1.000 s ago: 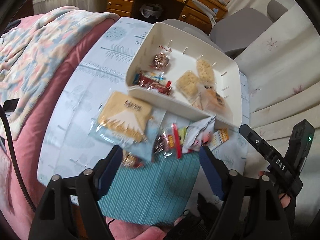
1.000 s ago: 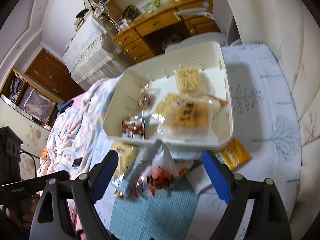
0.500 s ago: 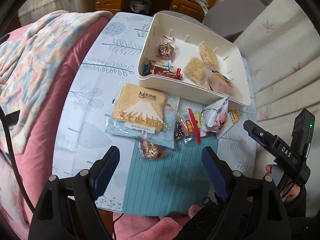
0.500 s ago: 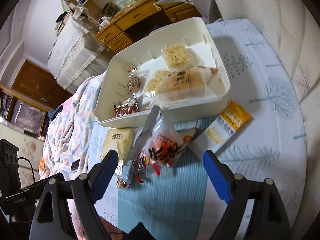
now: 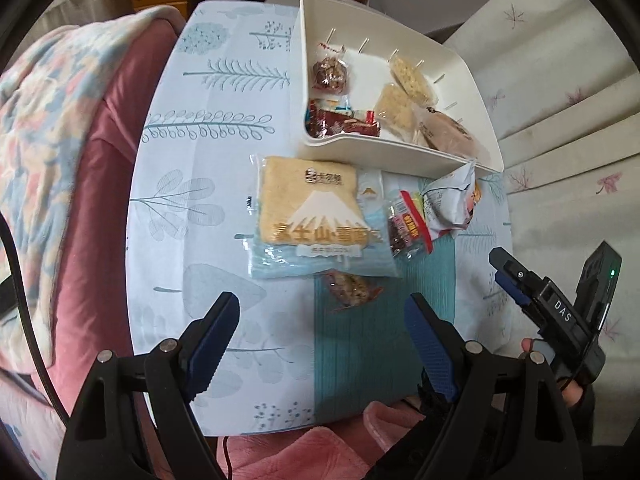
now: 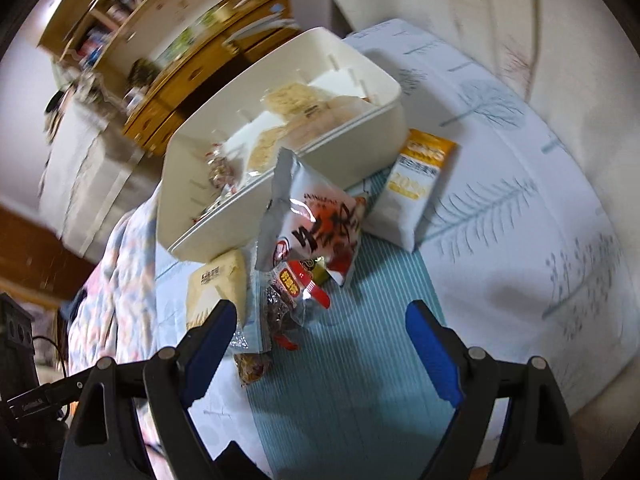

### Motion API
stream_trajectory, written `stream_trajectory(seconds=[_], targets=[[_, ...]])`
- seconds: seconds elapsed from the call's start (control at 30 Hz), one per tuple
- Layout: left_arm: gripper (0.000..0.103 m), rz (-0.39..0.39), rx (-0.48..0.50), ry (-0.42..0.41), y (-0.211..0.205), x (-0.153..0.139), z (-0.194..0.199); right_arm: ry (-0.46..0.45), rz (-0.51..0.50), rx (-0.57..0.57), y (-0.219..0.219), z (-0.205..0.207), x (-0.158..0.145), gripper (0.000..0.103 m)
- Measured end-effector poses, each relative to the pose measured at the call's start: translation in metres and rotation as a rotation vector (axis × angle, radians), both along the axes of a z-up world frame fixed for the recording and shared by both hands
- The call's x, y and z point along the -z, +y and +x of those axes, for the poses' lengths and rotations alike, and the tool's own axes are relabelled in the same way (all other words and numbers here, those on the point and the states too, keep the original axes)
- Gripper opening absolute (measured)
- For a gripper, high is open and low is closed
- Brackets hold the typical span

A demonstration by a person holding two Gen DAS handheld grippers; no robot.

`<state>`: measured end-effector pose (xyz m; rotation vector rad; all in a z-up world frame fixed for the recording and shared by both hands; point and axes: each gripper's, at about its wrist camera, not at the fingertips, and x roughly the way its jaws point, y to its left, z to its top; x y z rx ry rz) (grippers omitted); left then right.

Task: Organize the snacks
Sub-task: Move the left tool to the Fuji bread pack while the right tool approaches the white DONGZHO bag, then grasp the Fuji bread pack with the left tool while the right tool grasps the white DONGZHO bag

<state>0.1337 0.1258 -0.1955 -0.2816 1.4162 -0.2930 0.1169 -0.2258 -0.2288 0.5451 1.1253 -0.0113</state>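
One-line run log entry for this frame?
phase: approach | left gripper: open, empty | right gripper: open, empty | white bin: partly filled | loose snacks: on table beside bin

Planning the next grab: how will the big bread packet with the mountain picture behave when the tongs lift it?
The bread packet looks soft and light for its size: a puffy slice in loose film. It will probably squash under a hard pinch. Gripped by its film edge, it may sag or slip. It overlaps the small nut packet, which might shift.
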Motion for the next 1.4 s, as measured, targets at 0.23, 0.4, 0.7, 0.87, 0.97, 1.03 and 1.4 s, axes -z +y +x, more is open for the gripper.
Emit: stream_trajectory(seconds=[0.23,0.4,0.7,0.87,0.97,1.03,1.4], targets=[[0.083,-0.087,0.006,0.078,0.027,0.028,0.018,-0.045,-0.085,0.070,0.026,-0.017,-0.004,0.087],[0.083,-0.161,-0.010,0.130,0.034,0.049,0.028,-0.061,-0.159,0.065,0.037,-0.020,-0.010,0.087],[0.083,-0.245,-0.137,0.288,0.040,0.097,0.045,-0.101,-0.334,-0.041,0.047,-0.011,-0.014,0.087],[0.083,-0.242,-0.180,0.331,0.034,0.114,0.060,-0.094,-0.405,-0.121,0.053,0.001,-0.005,0.087],[0.083,-0.221,-0.178,0.347,0.026,0.119,0.067,-0.083,-0.415,-0.159,0.053,0.010,0.002,0.087],[0.083,-0.219,-0.186,0.359,0.023,0.122,0.071,-0.073,-0.418,-0.178,0.052,0.017,0.007,0.087],[0.083,-0.168,-0.211,0.406,0.005,0.132,0.086,-0.059,-0.431,-0.249,0.048,0.047,0.031,0.083]])
